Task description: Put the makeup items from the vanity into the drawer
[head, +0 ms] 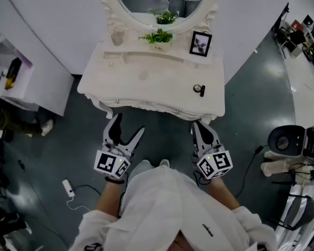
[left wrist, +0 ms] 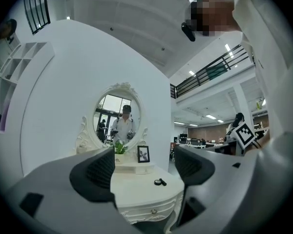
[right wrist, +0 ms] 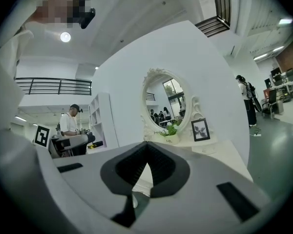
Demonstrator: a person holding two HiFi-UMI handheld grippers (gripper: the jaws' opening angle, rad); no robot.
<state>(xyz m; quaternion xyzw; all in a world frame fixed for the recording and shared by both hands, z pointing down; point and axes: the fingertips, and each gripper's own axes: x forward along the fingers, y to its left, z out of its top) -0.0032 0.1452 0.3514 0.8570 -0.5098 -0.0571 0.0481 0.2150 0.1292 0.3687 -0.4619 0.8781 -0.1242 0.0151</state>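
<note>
Progress is nil as far as these views show: nothing has been picked up and the drawer is shut. Your left tool point(head: 130, 123) hangs in front of the worktop point(head: 146, 80), just short of its front edge, released and with nothing between its jaws. Through that gap you look at the drawer point(left wrist: 154, 209), closed, its knob facing you. At the back of the worktop stand a jar point(head: 116, 37), a plant point(head: 158, 36) and a picture frame point(head: 200, 43). The makeup items point(head: 200, 89), a small black round case with a short black stick against it, lie near the front right of the top, untouched. Your right tool point(head: 199, 125) hovers just before that corner, clenched on nothing. I judge everything remains: open the drawer, then move the items in.
</note>
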